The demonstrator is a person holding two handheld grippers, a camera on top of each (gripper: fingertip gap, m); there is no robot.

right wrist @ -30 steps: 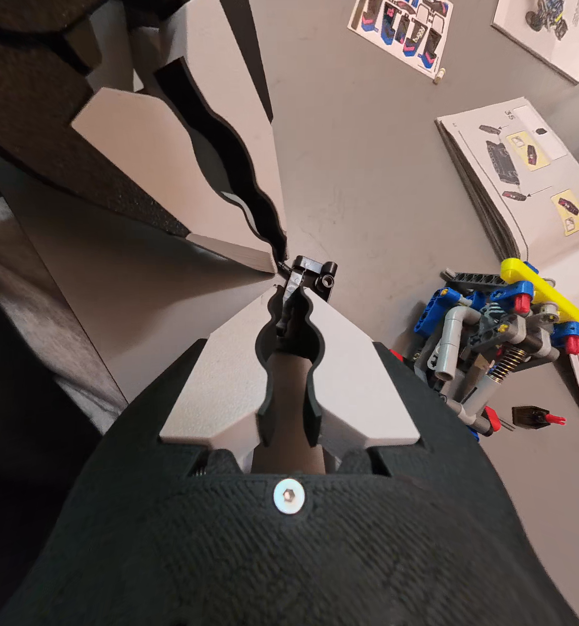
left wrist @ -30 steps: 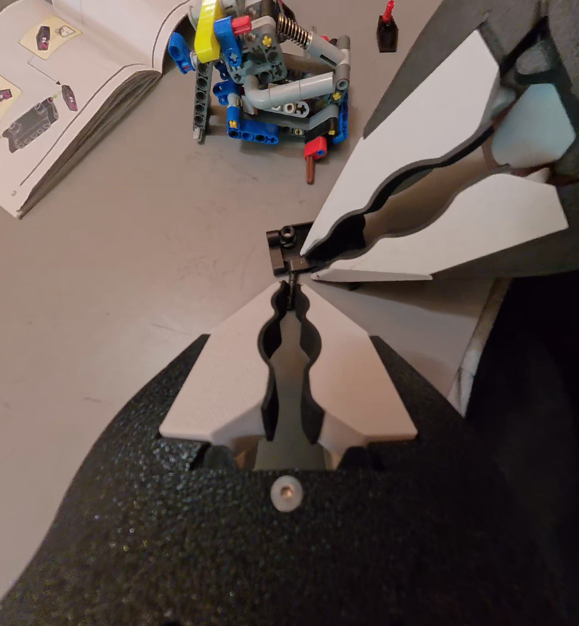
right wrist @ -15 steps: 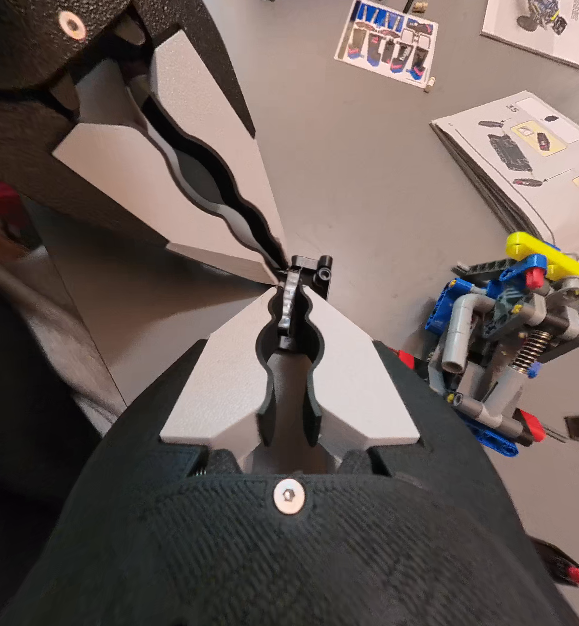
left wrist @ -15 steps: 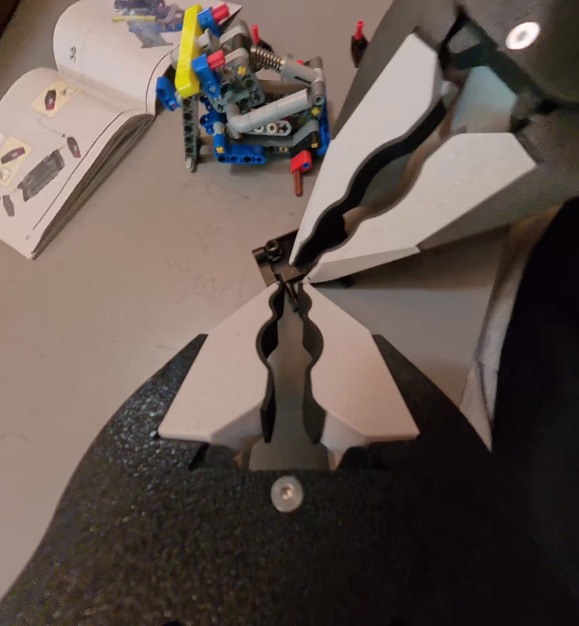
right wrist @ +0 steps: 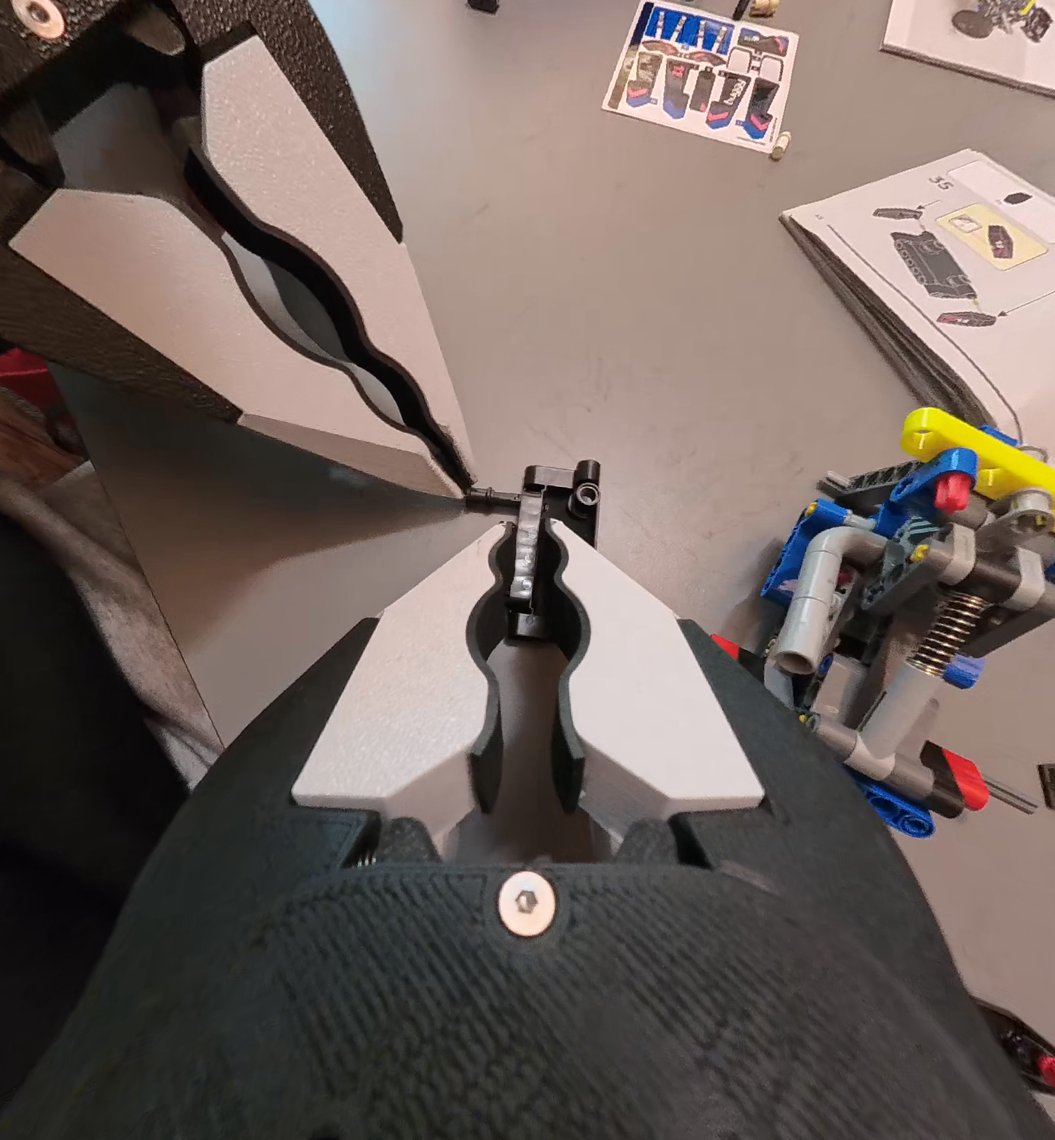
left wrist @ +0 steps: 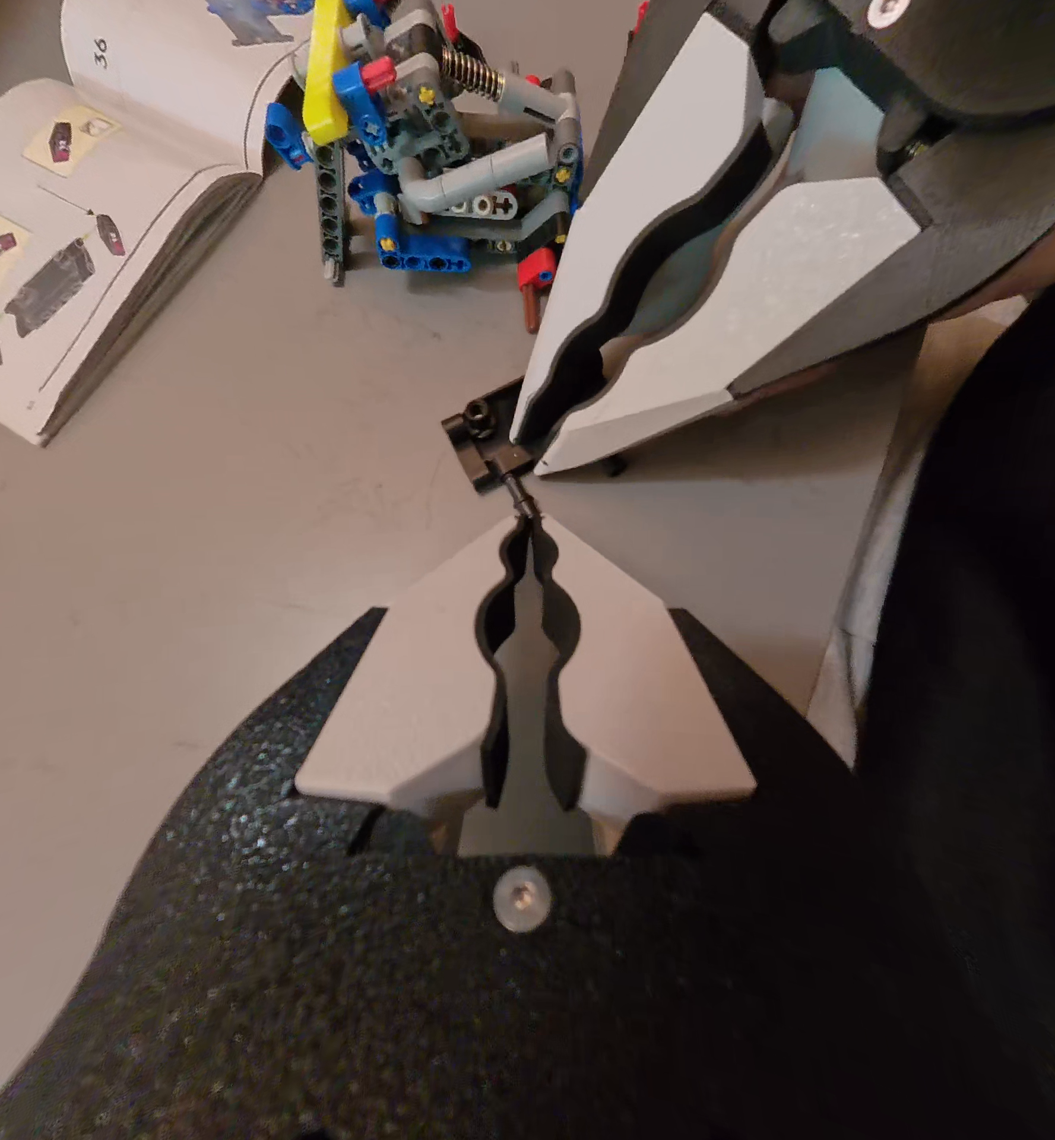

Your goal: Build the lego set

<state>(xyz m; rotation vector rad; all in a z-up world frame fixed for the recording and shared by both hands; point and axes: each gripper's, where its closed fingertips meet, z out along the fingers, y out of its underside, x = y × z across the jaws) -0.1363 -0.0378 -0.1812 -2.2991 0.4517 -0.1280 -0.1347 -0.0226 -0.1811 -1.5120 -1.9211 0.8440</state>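
Observation:
My right gripper (right wrist: 528, 530) is shut on a flat black building-toy panel piece (right wrist: 565, 487), held above the grey table (right wrist: 574, 277). A thin black pin (right wrist: 494, 493) sticks out of the piece's side toward my left gripper (right wrist: 463, 487). In the left wrist view my left gripper (left wrist: 528, 521) is shut, its fingertips meeting right at the free end of the pin (left wrist: 515, 490). The pin lies in front of the tips, not between the fingers. The black piece (left wrist: 475, 425) and the right gripper (left wrist: 528, 444) show just beyond.
A blue, grey and yellow toy model with a spring (right wrist: 919, 592) stands on the table, also in the left wrist view (left wrist: 438, 160). An open instruction booklet (right wrist: 975, 277) lies behind it, and a sticker sheet (right wrist: 703, 80) farther off. Small black-and-red parts (right wrist: 1043, 1073) lie near the front. The grippers are tip to tip, or close to it.
The pin lay between my left fingers before; the left jaws opened a little, drew back off the pin and closed again at its end. The right gripper kept its hold on the black piece.

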